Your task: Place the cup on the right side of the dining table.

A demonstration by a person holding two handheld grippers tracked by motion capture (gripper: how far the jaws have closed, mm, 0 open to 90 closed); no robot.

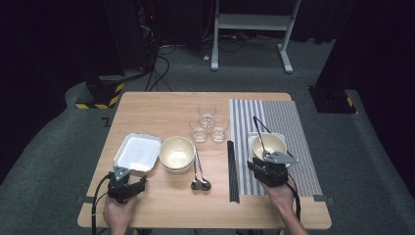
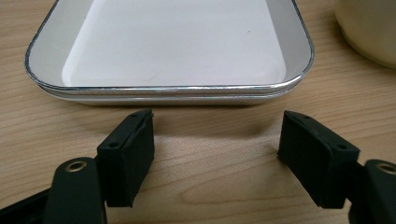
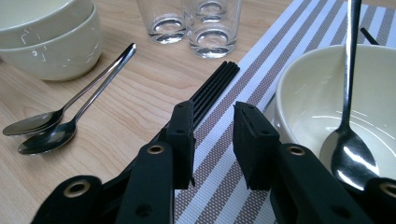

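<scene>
Left gripper [image 2: 217, 156] released – jaws wide before white tray [image 2: 182, 44], right gripper [image 3: 212, 140] narrowly parted, empty, beside bowl [image 3: 303, 88]

A spoon [image 1: 260, 139] lies in the bowl [image 1: 269, 145] on the placemat [image 1: 288, 122], chopsticks [image 1: 232, 171] left of it.

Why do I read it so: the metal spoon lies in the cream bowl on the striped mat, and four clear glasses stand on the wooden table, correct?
Not four: the high view shows three clear glasses. The metal spoon does lie in the cream bowl on the striped mat.
</scene>
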